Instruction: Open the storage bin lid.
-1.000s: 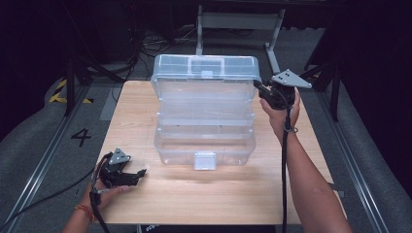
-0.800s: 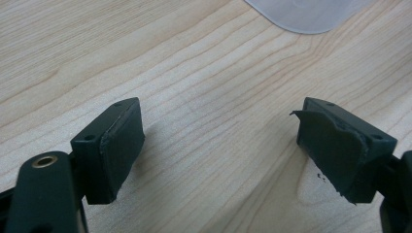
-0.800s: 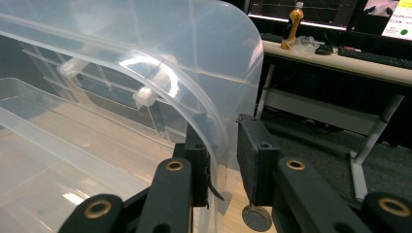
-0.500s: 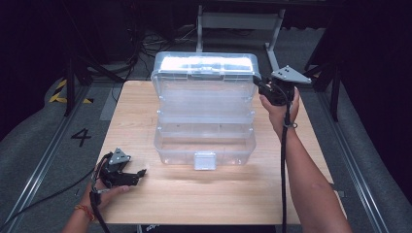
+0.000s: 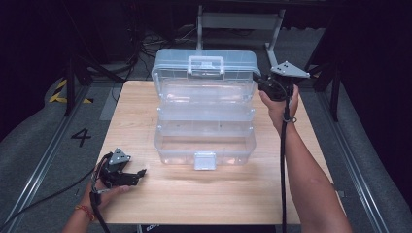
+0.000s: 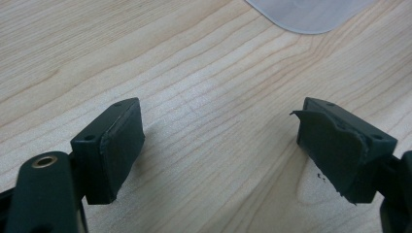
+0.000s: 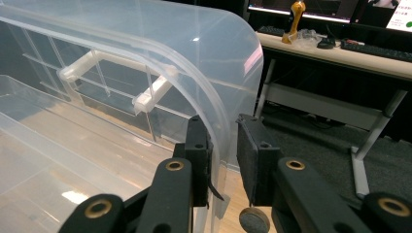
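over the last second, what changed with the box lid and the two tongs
The lid of the clear plastic toolbox swung up and back: a second ago it lay tipped low, now it stands nearly upright with its handle facing the camera. The right tongs stay clamped on the lid's right edge. The left tongs stay open, resting on the wooden table.

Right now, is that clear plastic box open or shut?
Open. The clear tiered box's lid stands raised behind its stepped-out trays, with the right gripper clamped on the lid's edge.

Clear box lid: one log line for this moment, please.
right hand-held gripper: shut on lid edge | lid: raised | left hand-held gripper: open, over table
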